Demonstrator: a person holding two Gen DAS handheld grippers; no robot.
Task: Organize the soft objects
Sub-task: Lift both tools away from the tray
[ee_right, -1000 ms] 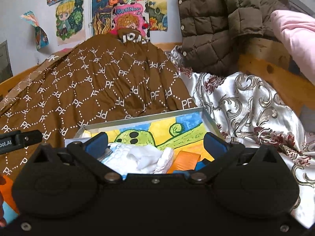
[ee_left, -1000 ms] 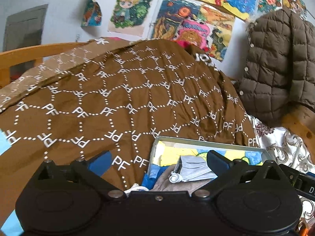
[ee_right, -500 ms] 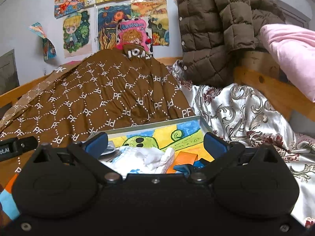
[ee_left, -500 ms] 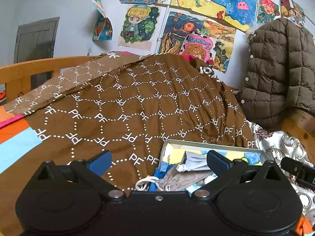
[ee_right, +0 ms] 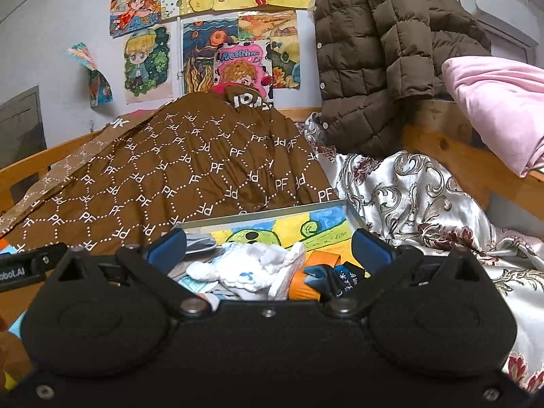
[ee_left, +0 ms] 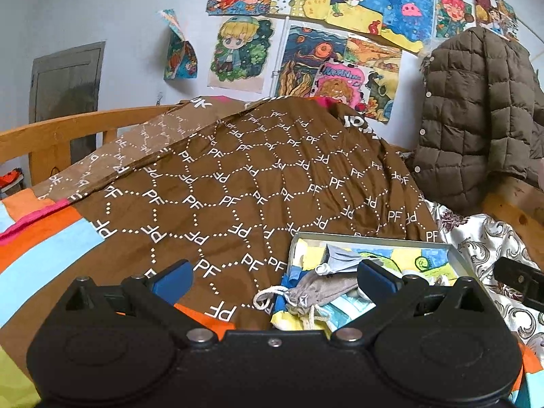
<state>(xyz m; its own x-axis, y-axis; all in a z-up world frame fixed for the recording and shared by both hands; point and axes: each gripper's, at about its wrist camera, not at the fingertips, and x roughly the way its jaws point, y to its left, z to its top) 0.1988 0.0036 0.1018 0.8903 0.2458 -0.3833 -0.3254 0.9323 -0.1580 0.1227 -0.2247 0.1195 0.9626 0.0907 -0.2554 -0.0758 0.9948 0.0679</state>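
Observation:
A shallow metal tray (ee_left: pixel 370 238) with a painted bottom lies on the bed and holds soft items. In the left wrist view I see a grey drawstring pouch (ee_left: pixel 319 289) and a grey face mask (ee_left: pixel 343 258) in it. In the right wrist view the tray (ee_right: pixel 258 219) holds a white fluffy cloth (ee_right: pixel 258 268), an orange piece (ee_right: pixel 319 260) and dark blue socks (ee_right: pixel 336 277). My left gripper (ee_left: pixel 273 277) is open and empty, held back above the tray's left end. My right gripper (ee_right: pixel 268 246) is open and empty, just above the white cloth.
A brown patterned quilt (ee_left: pixel 238 176) is heaped behind the tray. A silver floral sheet (ee_right: pixel 418 197) lies to the right. A brown padded jacket (ee_right: pixel 377 51) hangs on the wooden bed frame (ee_right: pixel 452 156), next to a pink pillow (ee_right: pixel 499 102). Drawings cover the wall.
Both grippers have drawn back and up from the tray, so more of the quilt and wall shows. Both stay open and empty. The items in the tray have not moved.

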